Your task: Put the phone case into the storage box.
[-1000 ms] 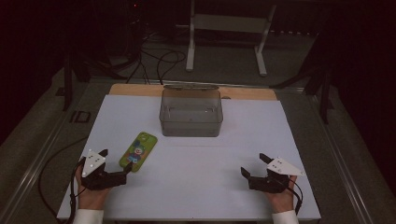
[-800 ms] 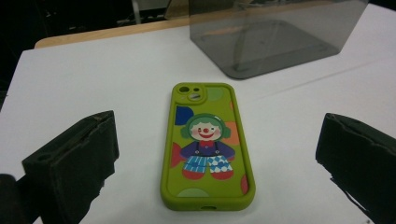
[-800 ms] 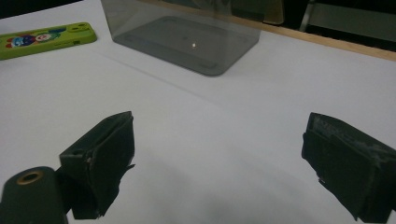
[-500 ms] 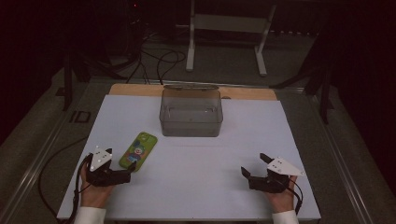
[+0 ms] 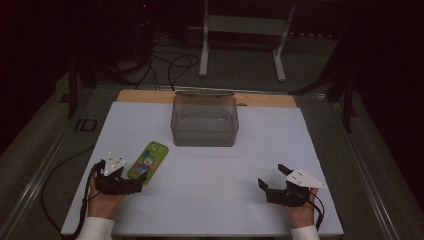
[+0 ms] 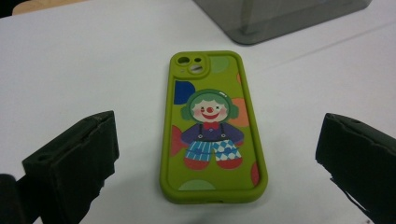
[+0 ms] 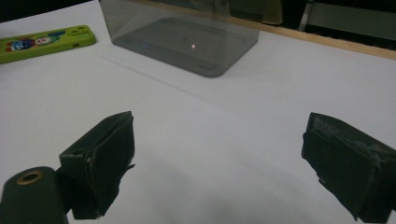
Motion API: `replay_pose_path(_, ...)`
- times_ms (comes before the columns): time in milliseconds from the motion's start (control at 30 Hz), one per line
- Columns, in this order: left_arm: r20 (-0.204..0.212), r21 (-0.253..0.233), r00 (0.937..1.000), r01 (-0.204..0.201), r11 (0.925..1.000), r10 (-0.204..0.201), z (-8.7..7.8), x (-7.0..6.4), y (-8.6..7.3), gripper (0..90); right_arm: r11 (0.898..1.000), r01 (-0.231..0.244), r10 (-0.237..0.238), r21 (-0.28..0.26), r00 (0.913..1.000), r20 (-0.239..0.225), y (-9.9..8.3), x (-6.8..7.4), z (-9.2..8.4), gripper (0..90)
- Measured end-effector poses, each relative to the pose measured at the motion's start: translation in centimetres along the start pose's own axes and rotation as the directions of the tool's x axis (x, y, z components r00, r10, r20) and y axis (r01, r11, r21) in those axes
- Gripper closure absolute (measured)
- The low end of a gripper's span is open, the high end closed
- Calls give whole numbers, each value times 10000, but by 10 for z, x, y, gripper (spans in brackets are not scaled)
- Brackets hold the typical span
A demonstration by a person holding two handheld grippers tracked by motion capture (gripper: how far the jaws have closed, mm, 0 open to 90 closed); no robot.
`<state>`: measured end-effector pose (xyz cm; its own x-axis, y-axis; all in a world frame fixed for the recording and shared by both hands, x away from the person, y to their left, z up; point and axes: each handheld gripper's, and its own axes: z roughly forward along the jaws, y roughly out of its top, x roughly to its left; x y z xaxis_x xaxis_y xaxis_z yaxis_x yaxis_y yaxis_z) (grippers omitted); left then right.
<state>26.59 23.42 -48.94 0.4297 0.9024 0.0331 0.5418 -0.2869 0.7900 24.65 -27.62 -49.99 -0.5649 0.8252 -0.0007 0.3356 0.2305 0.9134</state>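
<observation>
A green phone case point(image 5: 148, 159) point(image 6: 211, 127) point(image 7: 45, 42) with a clown picture lies flat on the white table, left of centre. My left gripper point(image 5: 141, 184) point(image 6: 217, 163) is open, its jaws standing either side of the case's near end without touching it. A clear grey plastic bin point(image 5: 204, 120) point(image 7: 182, 32) stands empty at the table's far middle. My right gripper point(image 5: 271, 181) point(image 7: 219, 156) rests open near the front right, with bare table between its jaws.
The white table top point(image 5: 220, 180) ends in a wooden strip point(image 5: 260, 99) at the far side. Beyond it stand a white metal stand point(image 5: 242, 30) and cables point(image 5: 170, 62) on the floor. A black cable point(image 5: 55, 182) trails off the table's left edge.
My left gripper has moved right and forward to the phone case's near end. The right gripper has stayed where it was.
</observation>
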Motion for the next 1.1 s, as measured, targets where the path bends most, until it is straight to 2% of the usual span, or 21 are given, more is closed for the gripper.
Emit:
replay_pose_path(267, -182, 659, 9997, -169, 9977, 182, 10, -1, 6, 0, 10000, -39, 39, -4, 10000, 1, 0, -1, 0, 98)
replay_pose_path(700, -331, 1321, 9990, -260, 9909, 306, 20, 0, 13, 0, 9999, -117, 116, 42, 9999, 80, 0, -2, 0, 98)
replay_pose_path(800, -335, 1681, 9989, -255, 9854, 316, 26, 0, 14, 0, 9999, -116, 115, 67, 9999, 89, 0, -2, 0, 98)
replay_pose_path(1100, -163, 2255, 9994, -269, 9739, 313, 36, -2, 17, 0, 9999, -139, 138, 88, 9999, 101, 0, -2, 0, 98)
